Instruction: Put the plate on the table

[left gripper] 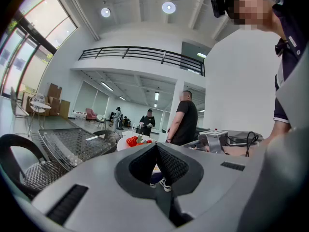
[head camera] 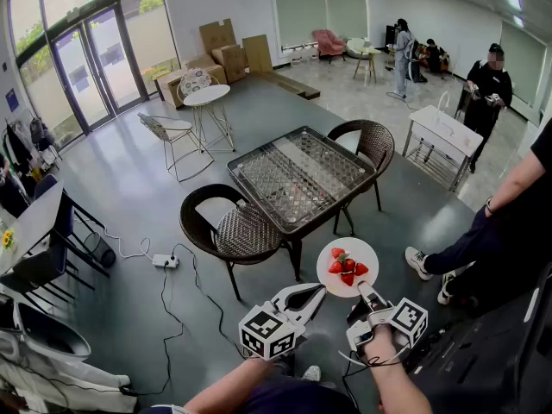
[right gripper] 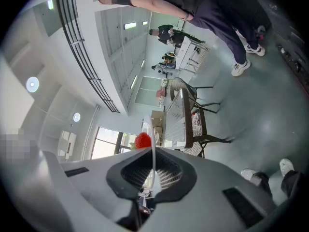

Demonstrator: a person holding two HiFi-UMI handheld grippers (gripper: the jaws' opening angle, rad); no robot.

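Right gripper (head camera: 369,300) clamped on the near edge of the one plate (head camera: 362,250), which is held in the air, roughly level, carrying about four strawberries (head camera: 347,267). Left gripper (head camera: 316,294) closed, empty, just left of the plate. One glass table (head camera: 302,177) lies beyond the plate, far-left. Right hand carries.

The plate (head camera: 354,247) is round and white and carries a few red strawberries (head camera: 346,268) with green tops. It is held face up in the air, just off the near right corner of the counter (head camera: 301,178). The right claw (head camera: 367,294) pinches its near rim. The counter is square and dark-framed, with a clear patterned top.
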